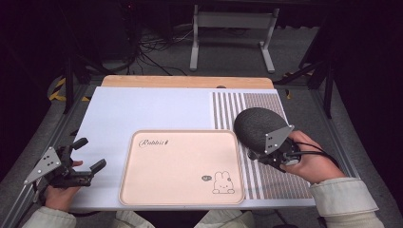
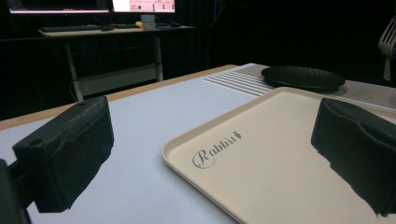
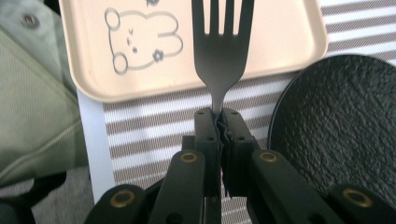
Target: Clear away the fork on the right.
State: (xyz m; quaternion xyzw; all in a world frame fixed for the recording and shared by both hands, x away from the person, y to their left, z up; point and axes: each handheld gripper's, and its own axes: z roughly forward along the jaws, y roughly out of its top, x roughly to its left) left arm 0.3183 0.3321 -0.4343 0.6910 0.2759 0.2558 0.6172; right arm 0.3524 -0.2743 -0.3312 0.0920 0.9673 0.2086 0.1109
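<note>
A beige tray with a rabbit drawing lies at the table's middle front. To its right a black textured plate rests on a striped mat. My right gripper hovers by the plate's near edge. In the right gripper view, this gripper is shut on the handle of a dark metal fork, whose tines reach over the tray beside the plate. My left gripper sits at the table's front left, open with nothing between its jaws.
The white table surface stretches behind and left of the tray. A wooden strip runs along the far edge. A pale sleeve lies close to the tray's corner. A desk with monitors stands beyond the table.
</note>
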